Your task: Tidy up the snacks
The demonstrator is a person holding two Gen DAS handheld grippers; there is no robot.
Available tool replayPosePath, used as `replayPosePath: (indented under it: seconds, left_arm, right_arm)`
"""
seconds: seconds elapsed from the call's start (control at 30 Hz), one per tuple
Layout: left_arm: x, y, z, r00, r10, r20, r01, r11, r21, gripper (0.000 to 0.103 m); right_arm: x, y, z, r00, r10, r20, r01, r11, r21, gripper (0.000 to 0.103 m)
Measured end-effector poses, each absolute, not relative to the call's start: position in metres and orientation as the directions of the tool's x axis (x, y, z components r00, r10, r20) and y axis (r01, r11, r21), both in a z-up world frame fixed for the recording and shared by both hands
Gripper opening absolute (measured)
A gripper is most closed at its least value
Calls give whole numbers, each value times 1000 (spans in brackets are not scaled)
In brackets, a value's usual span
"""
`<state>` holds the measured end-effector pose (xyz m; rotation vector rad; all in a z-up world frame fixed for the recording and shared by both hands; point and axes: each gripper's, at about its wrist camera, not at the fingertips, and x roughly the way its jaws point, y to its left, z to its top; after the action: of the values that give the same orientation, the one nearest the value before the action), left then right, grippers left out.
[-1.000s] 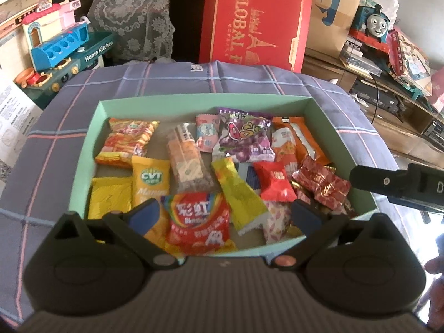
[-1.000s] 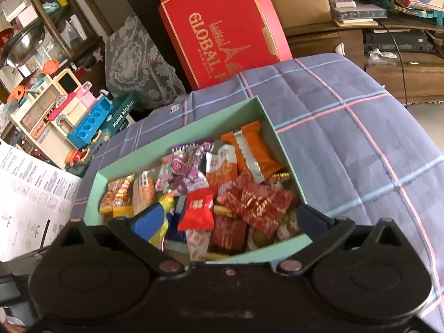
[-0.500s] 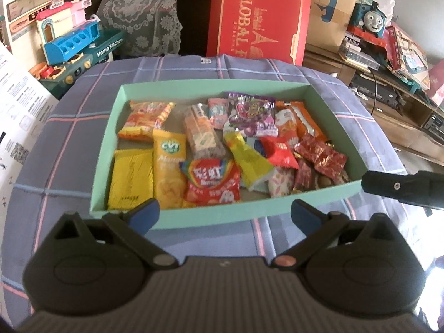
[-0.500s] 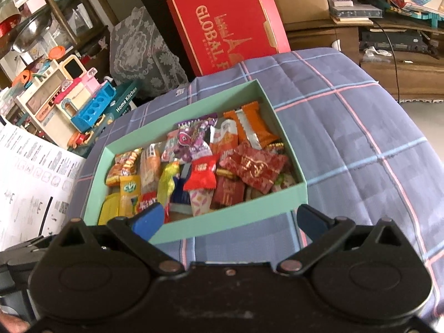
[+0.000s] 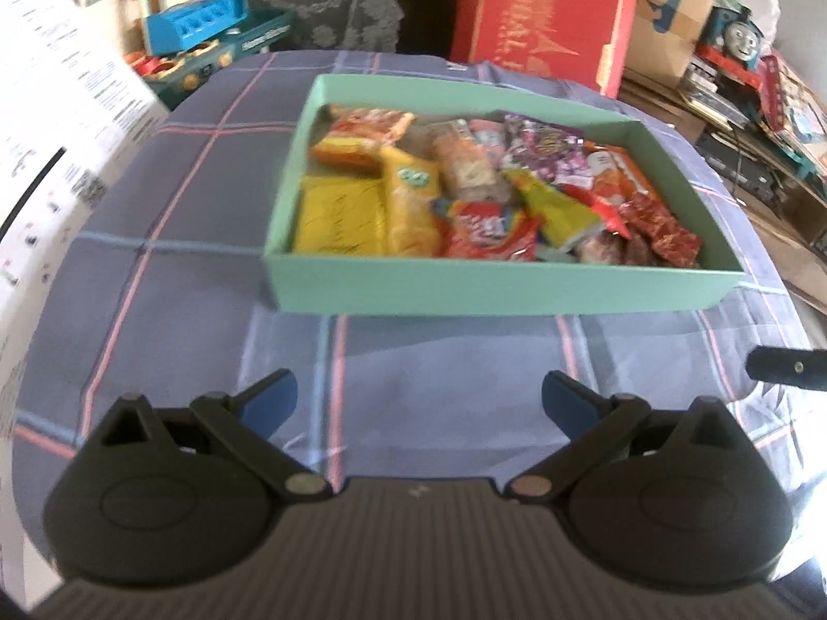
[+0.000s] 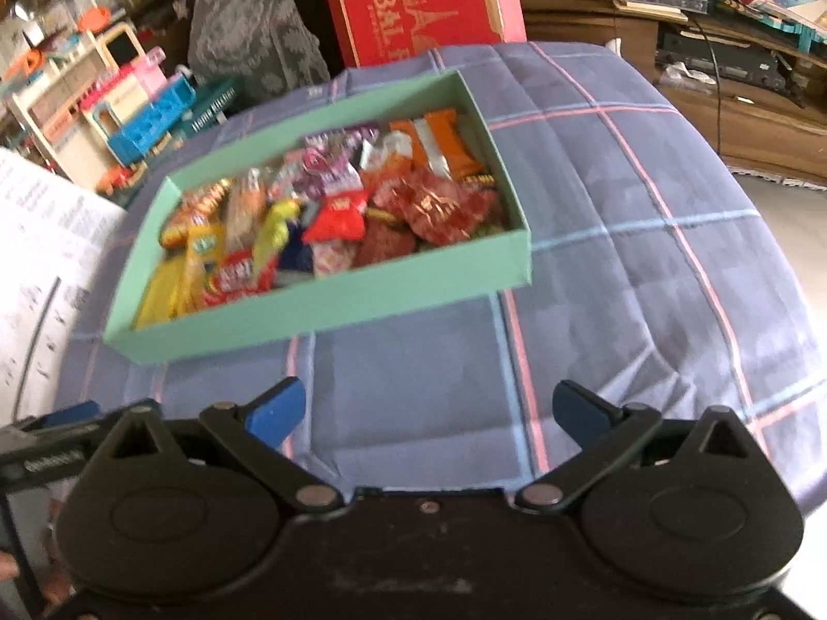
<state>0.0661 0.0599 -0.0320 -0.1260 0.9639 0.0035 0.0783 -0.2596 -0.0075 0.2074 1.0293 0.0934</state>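
Observation:
A shallow green box (image 5: 496,287) (image 6: 320,305) sits on the blue plaid cloth, filled with several snack packets: yellow ones (image 5: 341,217) at its left, a rainbow red bag (image 5: 486,230) in the middle, dark red wrappers (image 5: 667,232) at its right. My left gripper (image 5: 418,405) is open over bare cloth, well short of the box's near wall, nothing between its fingers. In the right wrist view my right gripper (image 6: 431,411) is open too, likewise back from the box and holding nothing. Both views are blurred.
The plaid cloth (image 6: 646,237) covers a rounded table that drops away at right. A red gift box (image 5: 537,15) stands behind. Toy kitchen sets (image 5: 207,26) and a white printed sheet (image 5: 46,129) are at left; shelves with clutter (image 6: 723,51) at right.
Both grippers have pulled back from over the green box toward the near edge of the table. The box now lies farther off. Both stay open and hold nothing.

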Motion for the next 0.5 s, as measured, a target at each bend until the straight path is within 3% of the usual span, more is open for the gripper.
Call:
replayPosePath:
  seconds: [0.5]
  left_arm:
    - [48, 79, -28, 603, -13, -798, -130, 985, -115, 103]
  right_arm:
    - [70, -244, -19, 467, 117, -876, -26, 993, 119, 103]
